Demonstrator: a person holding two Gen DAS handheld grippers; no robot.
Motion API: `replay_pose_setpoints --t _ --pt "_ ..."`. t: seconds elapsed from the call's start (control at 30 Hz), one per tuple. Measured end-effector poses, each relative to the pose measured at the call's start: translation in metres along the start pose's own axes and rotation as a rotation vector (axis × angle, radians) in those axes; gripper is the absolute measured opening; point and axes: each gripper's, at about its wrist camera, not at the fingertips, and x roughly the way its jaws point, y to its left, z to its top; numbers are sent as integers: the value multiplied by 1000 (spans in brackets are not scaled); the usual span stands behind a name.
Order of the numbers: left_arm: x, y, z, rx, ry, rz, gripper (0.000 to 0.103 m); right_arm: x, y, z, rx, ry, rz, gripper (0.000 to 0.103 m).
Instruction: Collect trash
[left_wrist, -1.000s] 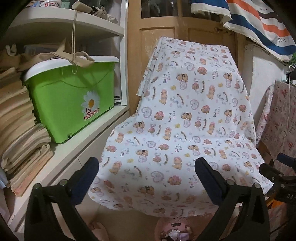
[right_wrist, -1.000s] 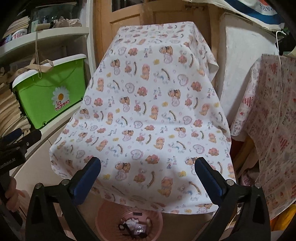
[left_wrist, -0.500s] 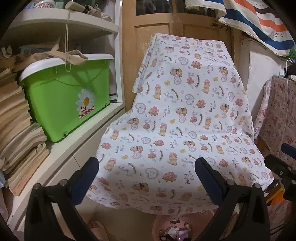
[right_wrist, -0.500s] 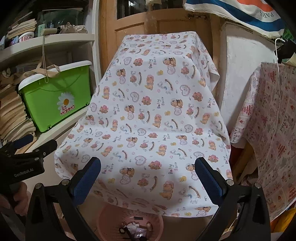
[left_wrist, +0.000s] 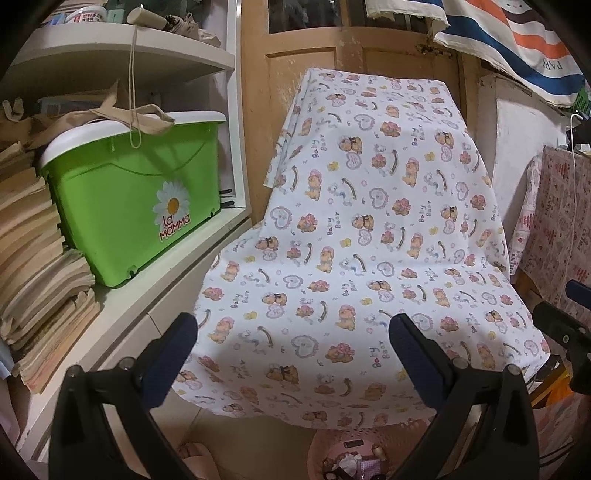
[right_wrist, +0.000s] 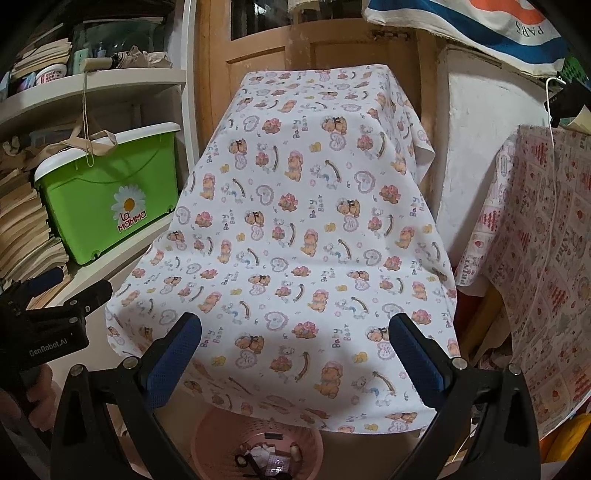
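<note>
A pink trash basket (right_wrist: 218, 443) stands on the floor under the hanging edge of a bear-print cloth (right_wrist: 303, 229); crumpled scraps (right_wrist: 266, 456) lie inside it. In the left wrist view the same basket (left_wrist: 325, 445) shows at the bottom, partly behind my right finger. My left gripper (left_wrist: 293, 334) is open and holds nothing. My right gripper (right_wrist: 295, 334) is open too, above and short of the basket. The left gripper's body (right_wrist: 44, 325), with a hand under it, shows at the left edge of the right wrist view.
White shelves on the left carry a green lidded box (left_wrist: 136, 199) and stacks of old paper (left_wrist: 33, 266). A wooden door (left_wrist: 295, 51) stands behind the draped cloth. A patterned cloth (right_wrist: 535, 280) hangs at the right. The bare floor (left_wrist: 251, 439) shows beneath.
Both cameras have pulled back and tilted slightly: the draped cloth looks smaller and farther, and more of the pink basket shows at the bottom. Both grippers stay open.
</note>
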Motion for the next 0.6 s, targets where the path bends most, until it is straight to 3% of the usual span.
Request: replay_pose_setpoints --t 0.6 --pt "0 -2 -1 19 -7 2 103 6 -5 0 8 18 -6 102"
